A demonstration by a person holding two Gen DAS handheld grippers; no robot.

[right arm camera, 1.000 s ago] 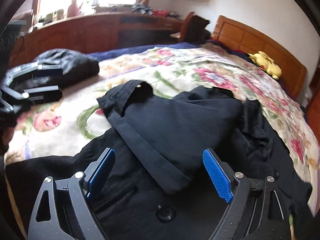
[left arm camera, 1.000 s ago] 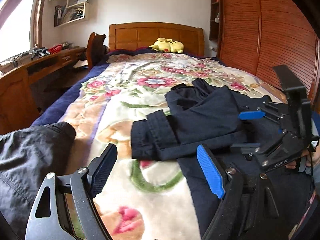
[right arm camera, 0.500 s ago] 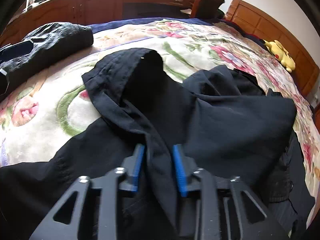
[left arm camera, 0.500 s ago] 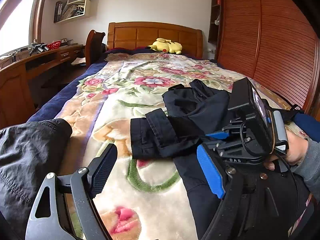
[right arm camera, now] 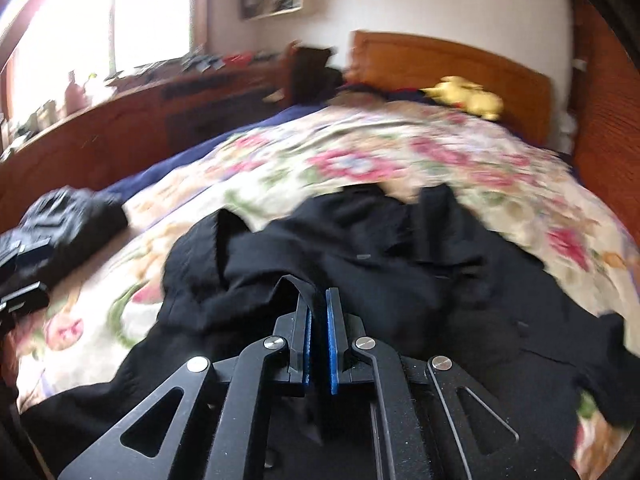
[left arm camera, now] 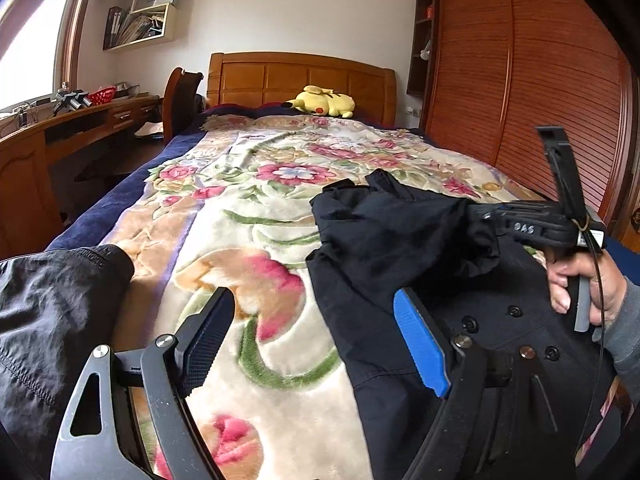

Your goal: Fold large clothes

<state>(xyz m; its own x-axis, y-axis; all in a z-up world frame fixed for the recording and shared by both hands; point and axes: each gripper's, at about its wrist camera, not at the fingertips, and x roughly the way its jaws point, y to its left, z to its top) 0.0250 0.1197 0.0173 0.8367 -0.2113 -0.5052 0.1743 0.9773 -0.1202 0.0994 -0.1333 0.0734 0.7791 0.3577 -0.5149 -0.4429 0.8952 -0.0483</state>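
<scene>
A large black coat (left arm camera: 400, 248) lies rumpled on the right half of the floral blanket (left arm camera: 256, 216). My right gripper (right arm camera: 318, 304) is shut on a raised fold of the coat (right arm camera: 306, 294), which stands pinched between the blue pads. In the left wrist view a hand (left arm camera: 580, 288) holds that right gripper (left arm camera: 486, 216), with bunched cloth hanging from its tip. My left gripper (left arm camera: 312, 304) hovers open over the blanket at the coat's left edge, with nothing between its fingers. The right wrist view is blurred.
A second dark garment (left arm camera: 52, 312) lies at the bed's left edge. A yellow plush toy (left arm camera: 320, 102) rests by the wooden headboard (left arm camera: 300, 76). A wooden desk (left arm camera: 80, 120) and chair (left arm camera: 182, 96) stand left of the bed, a slatted wardrobe (left arm camera: 520, 80) to the right.
The right gripper went from wide open to shut on a fold of the coat, then rose and rolled, pulling the cloth up into a bunch. The left gripper barely moved.
</scene>
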